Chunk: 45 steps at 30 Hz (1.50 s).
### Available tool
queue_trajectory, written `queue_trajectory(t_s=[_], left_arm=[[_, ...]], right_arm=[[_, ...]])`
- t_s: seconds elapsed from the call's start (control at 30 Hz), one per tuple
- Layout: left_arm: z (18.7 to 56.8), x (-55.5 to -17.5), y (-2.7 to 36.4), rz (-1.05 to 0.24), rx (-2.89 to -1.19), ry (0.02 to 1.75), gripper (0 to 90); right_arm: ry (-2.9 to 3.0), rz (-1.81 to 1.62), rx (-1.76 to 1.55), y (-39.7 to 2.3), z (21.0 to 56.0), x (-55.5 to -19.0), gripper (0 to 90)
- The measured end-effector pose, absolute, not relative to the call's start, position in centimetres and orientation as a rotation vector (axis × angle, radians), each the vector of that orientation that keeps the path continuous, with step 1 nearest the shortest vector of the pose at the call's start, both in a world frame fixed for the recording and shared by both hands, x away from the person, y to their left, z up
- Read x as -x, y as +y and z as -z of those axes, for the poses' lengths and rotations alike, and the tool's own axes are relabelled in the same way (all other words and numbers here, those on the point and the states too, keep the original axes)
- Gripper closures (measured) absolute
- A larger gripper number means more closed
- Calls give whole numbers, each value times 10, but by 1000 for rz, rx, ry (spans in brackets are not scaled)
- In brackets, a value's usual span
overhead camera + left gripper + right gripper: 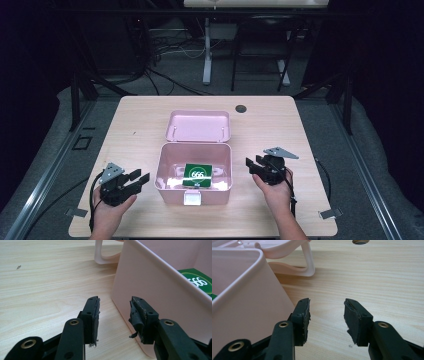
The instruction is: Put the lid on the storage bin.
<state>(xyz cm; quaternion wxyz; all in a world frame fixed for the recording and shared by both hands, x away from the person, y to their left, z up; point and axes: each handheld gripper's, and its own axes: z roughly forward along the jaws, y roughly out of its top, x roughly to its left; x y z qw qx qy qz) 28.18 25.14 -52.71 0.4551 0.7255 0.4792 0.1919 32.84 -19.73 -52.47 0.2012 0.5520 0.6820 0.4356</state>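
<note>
Pink storage box (194,187) sits lid-open on the wooden table (140,115), green packet (198,174) inside; left gripper (141,180) and right gripper (252,163) flank it with jaws spread and empty, seemingly poised to handle it.

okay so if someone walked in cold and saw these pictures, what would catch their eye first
Most likely the pink box standing open at the middle of the wooden table, its lid laid back behind it and a green packet inside. Next, the left gripper and right gripper, jaws open, flanking the box.
</note>
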Motion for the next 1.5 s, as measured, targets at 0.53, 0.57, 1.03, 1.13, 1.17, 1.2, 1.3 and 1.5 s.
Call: queue_trajectory(t_s=[0.53, 0.57, 1.03, 1.13, 1.17, 1.2, 1.3, 1.5], left_arm=[[486, -295, 249, -458, -1775, 1175, 612], [486, -295, 249, -458, -1775, 1175, 611], [463, -286, 229, -415, -1794, 1087, 615], [463, -283, 227, -405, -1811, 1078, 613], [463, -283, 227, -405, -1811, 1078, 612], [466, -283, 227, -399, -1818, 1081, 609], [469, -283, 226, -387, -1825, 1087, 605], [474, -281, 224, -390, -1856, 1046, 632]], right_arm=[[1897, -1250, -1538, -191, 496, -343, 551], [1897, -1250, -1538, -191, 496, -343, 551], [1996, -1211, -1590, -174, 476, -382, 538], [1996, -1181, -1599, -173, 471, -392, 538], [1996, -1181, -1599, -173, 471, -392, 538], [2010, -1164, -1598, -171, 467, -397, 539], [2023, -1147, -1591, -168, 465, -402, 538], [2070, -1121, -1577, -156, 457, -416, 523]])
